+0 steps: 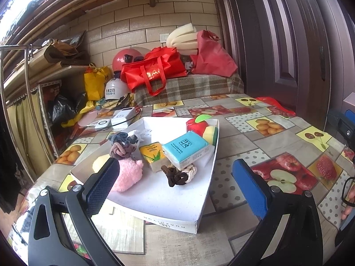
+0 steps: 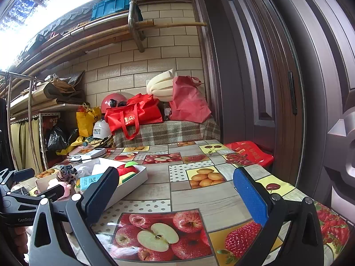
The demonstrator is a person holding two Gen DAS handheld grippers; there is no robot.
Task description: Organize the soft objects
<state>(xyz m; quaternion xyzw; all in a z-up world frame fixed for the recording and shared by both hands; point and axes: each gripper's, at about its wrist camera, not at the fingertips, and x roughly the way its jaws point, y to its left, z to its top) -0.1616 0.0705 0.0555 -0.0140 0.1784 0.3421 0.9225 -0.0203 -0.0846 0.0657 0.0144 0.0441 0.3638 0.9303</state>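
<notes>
A shallow white box [image 1: 168, 220] sits on the fruit-print tablecloth. In it lie a pink plush [image 1: 127, 178], a brown-and-white rope knot [image 1: 177, 176], a blue tissue pack [image 1: 186, 150], a yellow-green pack [image 1: 153, 155], a grey-brown knot [image 1: 121, 144], a red apple plush [image 1: 197, 127] and a yellow-green sponge [image 1: 210, 135]. My left gripper [image 1: 175, 164] hovers open over the box's near end, its black finger beside the pink plush. My right gripper [image 2: 175, 171] is open and holds nothing, over bare tablecloth to the right of the box [image 2: 135, 180].
White power banks [image 1: 121, 117] lie behind the box. A red bag [image 2: 248, 153] rests at the table's far right edge by the dark door. Beyond the table stands a plaid-covered bench [image 1: 188, 84] with red bags and helmets. A hand [image 1: 348, 201] shows at the right edge.
</notes>
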